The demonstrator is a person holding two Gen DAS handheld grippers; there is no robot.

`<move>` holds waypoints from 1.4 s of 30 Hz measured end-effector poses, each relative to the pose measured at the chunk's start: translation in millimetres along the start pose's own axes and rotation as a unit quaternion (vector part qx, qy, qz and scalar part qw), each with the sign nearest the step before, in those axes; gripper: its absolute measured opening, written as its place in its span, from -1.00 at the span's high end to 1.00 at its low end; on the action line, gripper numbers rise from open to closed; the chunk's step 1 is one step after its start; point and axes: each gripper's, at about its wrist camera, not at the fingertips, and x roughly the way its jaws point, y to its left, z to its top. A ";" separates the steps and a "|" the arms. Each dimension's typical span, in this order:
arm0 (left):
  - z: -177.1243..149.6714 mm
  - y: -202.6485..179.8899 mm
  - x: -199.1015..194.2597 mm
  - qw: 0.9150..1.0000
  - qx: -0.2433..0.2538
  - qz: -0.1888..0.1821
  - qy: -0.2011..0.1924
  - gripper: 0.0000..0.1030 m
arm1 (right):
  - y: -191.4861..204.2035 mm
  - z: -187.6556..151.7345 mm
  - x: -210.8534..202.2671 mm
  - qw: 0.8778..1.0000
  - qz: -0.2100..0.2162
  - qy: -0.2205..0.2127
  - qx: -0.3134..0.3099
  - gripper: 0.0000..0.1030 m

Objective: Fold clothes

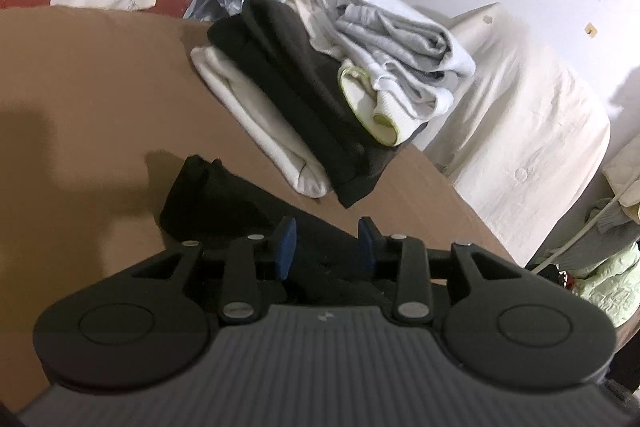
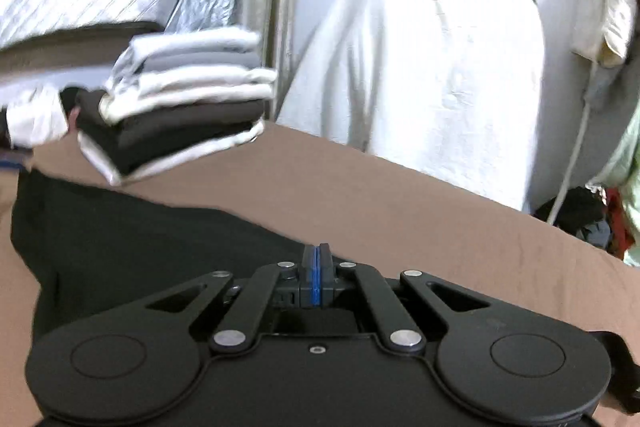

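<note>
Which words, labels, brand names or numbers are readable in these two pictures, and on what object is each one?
No readable text in either view.
Left tongs body: one small pale mark, too small and blurred to read.
Pile of folded clothes, black garment, brown table: no label or print visible.

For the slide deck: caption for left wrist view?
Open left gripper above black garment, folded clothes stack behind on brown table.
</note>
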 end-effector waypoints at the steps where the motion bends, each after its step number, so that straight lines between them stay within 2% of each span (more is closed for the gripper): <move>1: -1.4 2.1 3.7 1.000 -0.007 -0.003 0.009 0.35 | -9.3 1.4 -0.7 1.000 0.018 0.014 0.019 0.97; 3: -5.3 5.3 12.6 0.999 -0.021 -0.011 0.031 0.35 | -19.7 -2.0 -1.8 0.997 0.054 0.037 0.045 0.81; 5: -11.1 4.0 22.1 0.998 -0.025 -0.014 0.048 0.40 | -13.4 -11.5 -2.3 0.995 0.081 0.055 0.036 0.80; 6: -13.8 1.0 25.1 0.998 -0.017 -0.014 0.053 0.42 | -6.0 -16.2 -2.3 0.994 0.089 0.064 0.021 0.65; 7: -16.2 -5.2 27.6 0.998 0.002 -0.017 0.058 0.47 | 1.4 -20.9 -2.2 0.993 0.098 0.072 0.006 0.34; 8: -18.4 -12.3 30.3 0.997 0.024 -0.020 0.064 0.50 | 11.2 -23.0 -0.2 0.992 0.101 0.073 -0.011 0.15; 9: -20.5 -18.5 32.5 0.997 0.040 -0.020 0.067 0.50 | 21.1 -25.0 1.9 0.991 0.105 0.074 -0.029 -0.18; 10: -22.7 -22.2 35.3 0.996 0.048 -0.015 0.071 0.50 | 29.8 -24.5 2.9 0.991 0.104 0.067 -0.042 -0.36; 11: -25.0 -25.1 38.5 0.996 0.052 -0.009 0.074 0.49 | 38.4 -24.0 3.9 0.991 0.103 0.060 -0.055 -0.40; 12: -27.1 -24.6 42.2 0.996 0.046 -0.001 0.078 0.36 | 44.0 -26.7 6.8 0.990 0.110 0.065 -0.062 -0.48; 13: -29.1 -22.5 46.2 0.996 0.034 0.008 0.082 0.11 | 49.3 -29.7 9.9 0.988 0.117 0.071 -0.068 -0.56; 15: -31.5 -15.4 52.9 0.996 0.008 0.020 0.088 -0.20 | 60.0 -35.6 16.0 0.985 0.131 0.082 -0.080 -0.57; 16: -32.2 -10.2 56.8 0.995 -0.010 0.022 0.092 -0.22 | 65.3 -38.6 19.1 0.983 0.138 0.087 -0.087 -0.57; 18: -33.8 3.8 63.2 0.993 -0.072 0.001 0.097 -0.21 | 74.4 -44.4 27.5 0.979 0.149 0.103 -0.096 -0.57; 20: -35.2 19.2 72.0 0.985 -0.135 -0.029 0.108 -0.12 | 78.5 -50.4 33.3 0.976 0.152 0.115 -0.102 -0.57; 21: -35.3 23.7 75.5 0.983 -0.143 -0.036 0.110 0.23 | 80.5 -53.5 36.0 0.975 0.154 0.121 -0.105 -0.57; 22: -34.9 25.6 78.3 0.984 -0.137 -0.036 0.112 0.59 | 81.6 -55.4 38.4 0.974 0.156 0.125 -0.105 -0.57; 25: -33.2 26.9 84.4 0.987 -0.108 -0.034 0.117 0.81 | 82.1 -61.2 44.8 0.973 0.161 0.132 -0.099 -0.64; 27: -29.2 14.6 81.8 0.990 -0.067 -0.038 0.118 0.82 | 77.7 -65.7 47.0 0.973 0.164 0.139 -0.088 -0.70; 29: -25.9 -12.1 72.8 0.994 0.028 -0.019 0.100 0.82 | 68.3 -70.0 44.9 0.974 0.156 0.150 -0.068 -0.72; 31: -26.0 -38.3 60.7 0.992 0.109 -0.010 0.068 0.82 | 56.7 -72.8 41.6 0.976 0.135 0.165 -0.043 -0.73; 32: -25.5 -46.8 54.5 0.990 0.126 -0.018 0.053 0.82 | 51.2 -73.8 38.4 0.977 0.130 0.170 -0.021 -0.73; 34: -24.0 -58.5 41.5 0.989 0.140 -0.042 0.021 0.82 | 40.2 -75.7 31.6 0.976 0.119 0.181 0.024 -0.74; 35: -23.3 -63.3 34.5 0.988 0.147 -0.054 0.003 0.82 | 37.2 -78.4 31.3 0.972 0.120 0.197 0.050 -0.74; 36: -23.3 -68.4 28.8 0.985 0.160 -0.055 -0.011 0.82 | 35.8 -83.5 32.4 0.965 0.117 0.224 0.073 -0.79; 37: -24.1 -72.9 25.3 0.983 0.176 -0.050 -0.020 0.82 | 35.0 -88.0 30.2 0.963 0.108 0.229 0.093 -0.82; 39: -26.7 -78.4 20.7 0.979 0.199 -0.040 -0.032 0.82 | 33.5 -97.0 25.4 0.958 0.090 0.236 0.132 -0.84; 41: -27.5 -75.9 18.9 0.980 0.189 -0.048 -0.036 0.82 | 34.5 -100.4 23.3 0.954 0.096 0.231 0.162 -0.91; 42: -26.8 -74.7 18.7 0.982 0.181 -0.051 -0.037 0.82 | 35.6 -101.6 23.8 0.956 0.105 0.216 0.167 -0.91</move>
